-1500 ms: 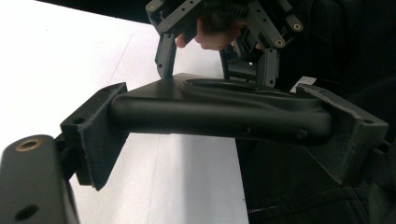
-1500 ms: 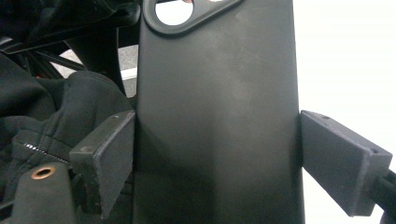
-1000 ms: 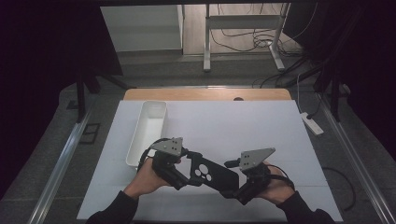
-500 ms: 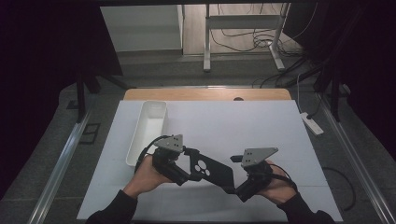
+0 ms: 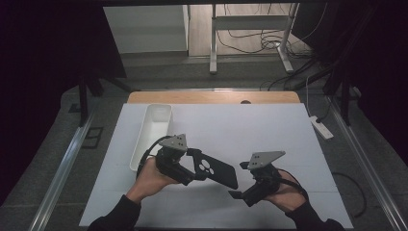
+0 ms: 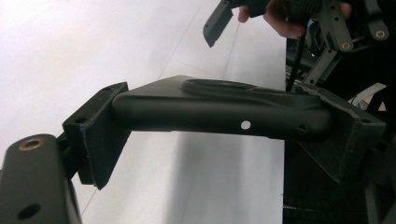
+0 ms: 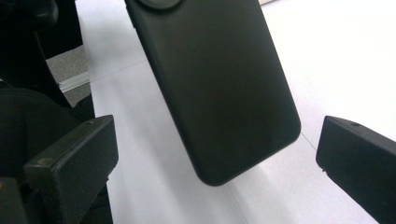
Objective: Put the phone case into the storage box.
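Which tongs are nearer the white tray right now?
Left. The left tongs, clamped on the black phone case, sit just beside the white tray; the right tongs are open, farther off on the case's other side.

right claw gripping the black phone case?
No. In the right gripper view the right claw stands open, its jaws apart from the black plastic phone case, which the left claw clamps.

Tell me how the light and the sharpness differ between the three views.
High view: dim, dark surroundings, phone case sharp. Left gripper view: table washed out by glare. Right gripper view: the case close, dark and a little soft.
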Available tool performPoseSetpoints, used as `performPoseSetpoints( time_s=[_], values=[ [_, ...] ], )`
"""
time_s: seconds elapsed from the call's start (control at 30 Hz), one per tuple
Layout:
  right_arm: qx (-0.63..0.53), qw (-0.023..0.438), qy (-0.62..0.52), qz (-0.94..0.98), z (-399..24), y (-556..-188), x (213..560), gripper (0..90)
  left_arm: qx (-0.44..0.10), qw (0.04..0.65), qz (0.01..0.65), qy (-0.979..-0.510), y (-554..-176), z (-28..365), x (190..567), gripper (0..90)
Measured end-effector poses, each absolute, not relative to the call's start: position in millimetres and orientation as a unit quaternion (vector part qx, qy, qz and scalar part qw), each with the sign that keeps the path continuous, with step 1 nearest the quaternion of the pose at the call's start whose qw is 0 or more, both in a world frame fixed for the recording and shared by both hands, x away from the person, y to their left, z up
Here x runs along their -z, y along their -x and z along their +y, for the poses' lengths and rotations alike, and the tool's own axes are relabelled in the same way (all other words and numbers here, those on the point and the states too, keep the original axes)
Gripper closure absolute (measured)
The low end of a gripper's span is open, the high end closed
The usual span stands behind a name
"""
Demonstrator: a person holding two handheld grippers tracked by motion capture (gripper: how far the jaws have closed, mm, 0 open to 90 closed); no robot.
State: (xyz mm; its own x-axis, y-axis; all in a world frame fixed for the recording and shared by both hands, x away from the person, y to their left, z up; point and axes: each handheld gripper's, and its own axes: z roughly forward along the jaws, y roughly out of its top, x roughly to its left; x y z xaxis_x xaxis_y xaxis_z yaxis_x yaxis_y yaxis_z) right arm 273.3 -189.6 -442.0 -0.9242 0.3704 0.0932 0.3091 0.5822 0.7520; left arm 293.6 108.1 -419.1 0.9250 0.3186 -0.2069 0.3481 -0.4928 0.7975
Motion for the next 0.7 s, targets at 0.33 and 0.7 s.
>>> performPoseSetpoints(
  time_s=[0.33,0.7],
  values=[
    [-0.418,0.062,-0.204,0.883,-188.6,-272.8,441.8,0.0,0.010,0.457,0.217,-0.862,-296.9,106.2,415.2,15.2],
    [-0.394,0.093,-0.221,0.887,-182.1,-271.4,444.9,0.0,0.008,0.450,0.233,-0.862,-299.5,100.2,406.8,15.2]
  ],
)
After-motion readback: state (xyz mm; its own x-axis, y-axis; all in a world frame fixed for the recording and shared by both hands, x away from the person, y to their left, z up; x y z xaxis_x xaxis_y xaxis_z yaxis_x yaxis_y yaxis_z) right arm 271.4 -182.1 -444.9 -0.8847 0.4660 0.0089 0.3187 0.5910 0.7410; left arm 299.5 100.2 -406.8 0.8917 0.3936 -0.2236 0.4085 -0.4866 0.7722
